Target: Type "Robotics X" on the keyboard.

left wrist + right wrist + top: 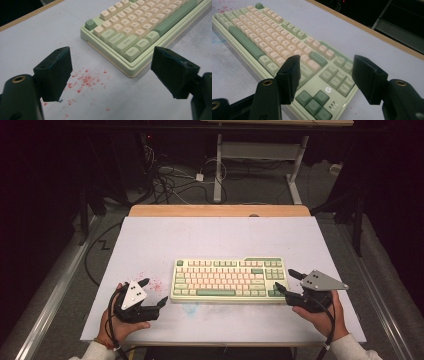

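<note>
Plastic keyboard (229,280) — stiff, light, keys easily dislodged — is best gripped by its end edges; left gripper (151,292) and right gripper (288,281) are held open, empty.

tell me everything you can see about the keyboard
The keyboard is a compact mechanical-looking board with a pale green plastic case, cream keycaps and darker green modifiers, space bar and arrow keys. A small round logo sits above the arrows at its right end. It lies flat on the white table sheet, long side facing the person, near the front edge. Nothing touches it: the left gripper and right gripper flank its ends, jaws open.
</note>
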### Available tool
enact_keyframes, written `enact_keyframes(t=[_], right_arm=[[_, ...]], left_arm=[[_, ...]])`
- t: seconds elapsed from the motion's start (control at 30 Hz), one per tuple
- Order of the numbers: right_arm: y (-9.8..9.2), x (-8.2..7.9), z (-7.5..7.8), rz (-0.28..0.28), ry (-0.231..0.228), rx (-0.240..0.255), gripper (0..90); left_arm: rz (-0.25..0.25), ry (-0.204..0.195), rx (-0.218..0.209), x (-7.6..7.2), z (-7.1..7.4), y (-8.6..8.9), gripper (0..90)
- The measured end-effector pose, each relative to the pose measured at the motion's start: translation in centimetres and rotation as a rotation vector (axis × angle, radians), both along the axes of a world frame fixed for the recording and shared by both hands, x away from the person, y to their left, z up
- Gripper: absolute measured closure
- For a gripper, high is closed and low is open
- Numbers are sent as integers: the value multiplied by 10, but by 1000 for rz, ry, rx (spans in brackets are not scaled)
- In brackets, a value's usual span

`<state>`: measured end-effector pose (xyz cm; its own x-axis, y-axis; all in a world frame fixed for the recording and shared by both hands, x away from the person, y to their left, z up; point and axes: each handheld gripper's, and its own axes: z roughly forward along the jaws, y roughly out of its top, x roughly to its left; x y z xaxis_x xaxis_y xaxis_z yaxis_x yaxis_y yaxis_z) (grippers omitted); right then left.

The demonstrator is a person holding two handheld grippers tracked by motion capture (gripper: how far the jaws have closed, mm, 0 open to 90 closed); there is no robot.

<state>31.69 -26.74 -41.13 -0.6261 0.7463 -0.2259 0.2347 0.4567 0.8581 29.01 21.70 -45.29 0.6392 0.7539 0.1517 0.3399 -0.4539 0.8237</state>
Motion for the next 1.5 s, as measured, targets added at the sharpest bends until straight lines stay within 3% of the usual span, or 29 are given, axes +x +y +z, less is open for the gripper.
enact_keyframes(t=[0.2, 0.37, 0.47, 0.87, 1.5], right_arm=[[9, 5, 1, 34, 10, -7, 536], [18, 12, 1, 84, 46, -5, 815], [21, 15, 1, 118, 59, -15, 900], [34, 23, -5, 139, 109, -40, 900], [48, 44, -34, 146, 208, -107, 900]], left_arm=[[0, 4, 9, 0, -1, -1, 160], [-1, 13, 15, 0, -2, -2, 165], [-6, 18, 17, 0, -3, -2, 165], [-18, 27, 16, 1, -3, -5, 162], [-21, 39, 20, 8, 1, -13, 166]])
